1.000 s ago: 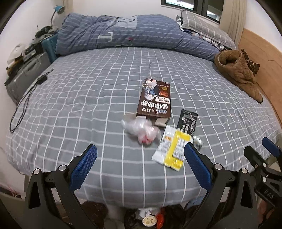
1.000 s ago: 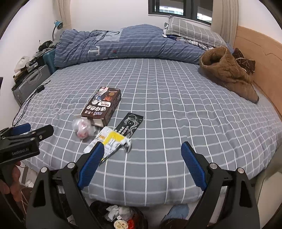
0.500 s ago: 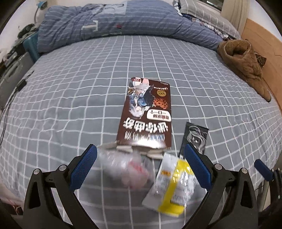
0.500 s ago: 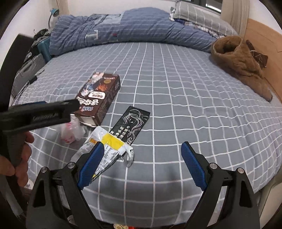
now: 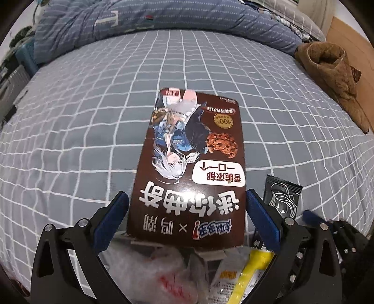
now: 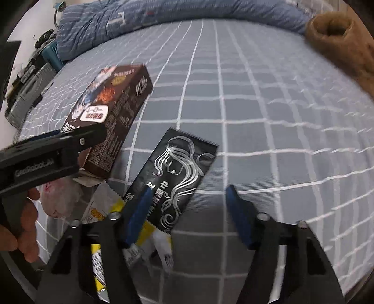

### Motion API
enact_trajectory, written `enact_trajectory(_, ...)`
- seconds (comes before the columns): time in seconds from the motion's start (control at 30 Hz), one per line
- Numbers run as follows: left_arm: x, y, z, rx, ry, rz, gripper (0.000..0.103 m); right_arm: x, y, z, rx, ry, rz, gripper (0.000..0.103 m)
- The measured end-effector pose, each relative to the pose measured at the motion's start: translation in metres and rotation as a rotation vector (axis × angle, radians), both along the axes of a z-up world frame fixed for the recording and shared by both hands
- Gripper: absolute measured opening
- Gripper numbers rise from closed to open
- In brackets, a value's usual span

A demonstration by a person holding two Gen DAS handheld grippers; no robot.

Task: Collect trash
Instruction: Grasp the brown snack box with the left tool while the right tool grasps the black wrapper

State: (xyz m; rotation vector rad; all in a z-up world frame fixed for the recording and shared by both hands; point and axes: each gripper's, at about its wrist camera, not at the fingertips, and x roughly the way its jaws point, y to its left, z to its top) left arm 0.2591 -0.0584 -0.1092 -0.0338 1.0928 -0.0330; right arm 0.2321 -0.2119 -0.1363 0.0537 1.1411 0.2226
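Note:
A brown cookie box (image 5: 191,168) lies on the grey checked bed. My left gripper (image 5: 187,210) is open with its jaws on either side of the box's near end; the blue pads are close to the box sides, contact unclear. The box also shows in the right wrist view (image 6: 112,117) with the left gripper (image 6: 53,149) at its near end. A black wet-wipe sachet (image 6: 177,180) lies right of the box. My right gripper (image 6: 187,210) is open, its left pad over the sachet's near end. A white-and-yellow wrapper (image 6: 98,215) and a crumpled clear bag (image 6: 60,198) lie beside them.
A brown jacket (image 5: 332,77) lies at the bed's right side. A rolled blue quilt (image 5: 140,21) runs along the far end. A suitcase and clutter (image 6: 30,81) stand left of the bed.
Both grippers moved forward and down onto the bed. The left one now straddles the cookie box; the right one reached the black sachet. Both jaws have narrowed.

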Motion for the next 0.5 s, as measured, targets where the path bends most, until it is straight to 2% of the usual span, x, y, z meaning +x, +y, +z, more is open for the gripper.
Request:
enact_trajectory(0.07, 0.003, 0.0, -0.006, -0.007, 0.01, -0.004, 0.093, 0.004, 0.002, -0.003, 0.013, -0.004, 0.003, 0.05)
enact_trajectory(0.1, 0.003, 0.0, -0.006, -0.004, 0.006, -0.005, 0.093, 0.006, 0.003, -0.003, 0.03, 0.001, 0.012, 0.039)
enact_trajectory(0.13, 0.003, 0.0, -0.007, 0.0, 0.001, -0.007, 0.092, 0.008, 0.004, -0.003, 0.034, 0.005, 0.015, 0.034)
enact_trajectory(0.3, 0.003, -0.001, -0.007, 0.002, -0.004, -0.01, 0.091, 0.01, 0.009, -0.004, 0.031, 0.013, 0.033, 0.011)
enact_trajectory(0.5, -0.001, 0.002, -0.005, -0.014, -0.013, -0.002, 0.091, 0.006, 0.018, 0.002, 0.0, -0.015, 0.049, 0.009)
